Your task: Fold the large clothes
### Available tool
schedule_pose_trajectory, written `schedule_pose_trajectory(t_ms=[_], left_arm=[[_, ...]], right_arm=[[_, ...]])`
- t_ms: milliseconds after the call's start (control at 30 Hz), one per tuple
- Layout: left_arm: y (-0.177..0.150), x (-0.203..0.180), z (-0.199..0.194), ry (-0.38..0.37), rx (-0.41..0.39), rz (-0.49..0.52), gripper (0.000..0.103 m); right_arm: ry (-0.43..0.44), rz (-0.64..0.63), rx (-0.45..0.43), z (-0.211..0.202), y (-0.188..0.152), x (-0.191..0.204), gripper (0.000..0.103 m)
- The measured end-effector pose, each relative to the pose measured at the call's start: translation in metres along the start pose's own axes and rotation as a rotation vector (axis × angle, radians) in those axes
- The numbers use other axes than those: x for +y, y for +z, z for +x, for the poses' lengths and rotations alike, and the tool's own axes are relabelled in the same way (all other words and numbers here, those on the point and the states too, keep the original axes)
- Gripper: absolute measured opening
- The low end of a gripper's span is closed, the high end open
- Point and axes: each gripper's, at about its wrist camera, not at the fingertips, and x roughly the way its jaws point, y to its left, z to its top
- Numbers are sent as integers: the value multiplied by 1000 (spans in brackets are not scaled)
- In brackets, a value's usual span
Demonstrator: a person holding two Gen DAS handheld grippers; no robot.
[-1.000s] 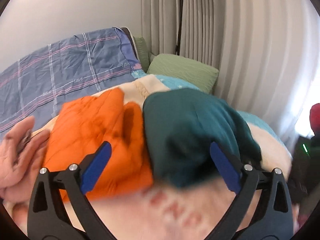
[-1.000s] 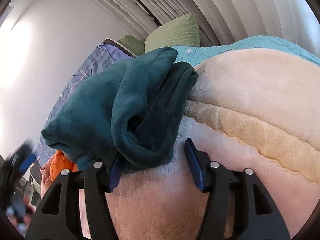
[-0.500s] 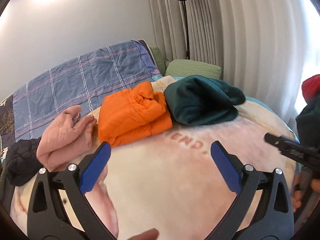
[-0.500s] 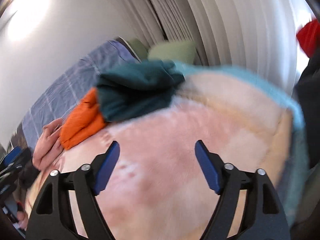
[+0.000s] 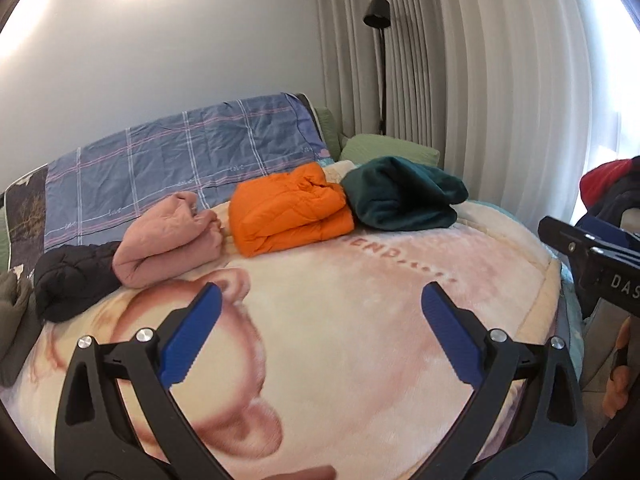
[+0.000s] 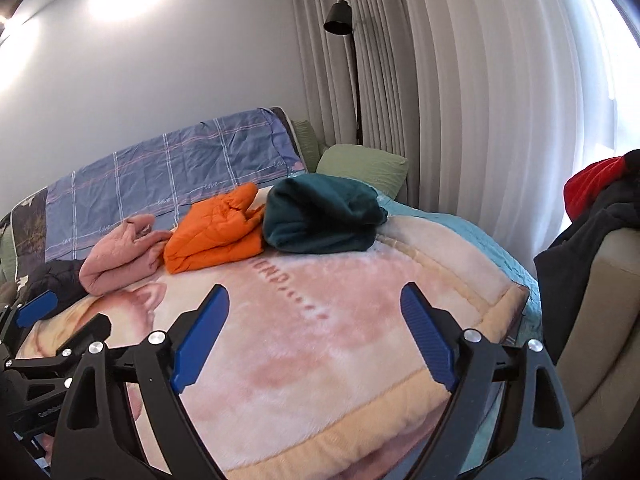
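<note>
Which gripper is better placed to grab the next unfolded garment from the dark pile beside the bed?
Probably the right gripper: the dark clothes pile sits on its side, and its empty jaws are opening.

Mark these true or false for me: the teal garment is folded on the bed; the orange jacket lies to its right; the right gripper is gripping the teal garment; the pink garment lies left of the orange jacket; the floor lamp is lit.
1. The teal garment lies folded on the blanket. True.
2. The orange jacket lies to its right. False: it lies to its left, touching it.
3. The right gripper grips the teal garment. False: its fingers are opening, with nothing between them.
4. The pink garment lies left of the orange jacket. True.
5. The floor lamp is lit. False: its shade looks dark.
</note>
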Motion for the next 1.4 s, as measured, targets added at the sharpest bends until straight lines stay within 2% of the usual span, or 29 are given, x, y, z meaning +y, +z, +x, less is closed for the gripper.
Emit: schedule_pose_trajectory(t_ms=[333, 500, 767, 1100, 1400], left_arm=[[-20, 32, -31, 1, 13, -95, 101], [-26, 35, -49, 10, -22, -76, 101], [-30, 41, -62, 15, -25, -68, 101], [-39, 51, -71, 16, -10, -62, 101], [-42, 55, -72, 11, 9, -68, 101]], right_arm=[[-18, -44, -10, -32, -13, 33, 88], [-28, -76, -23, -42, -16, 47, 88], [-32, -122, -20, -50, -22, 65, 88], [-42, -133, -9, -51, -26, 75, 88], [-42, -132, -12, -55, -27, 76, 93]])
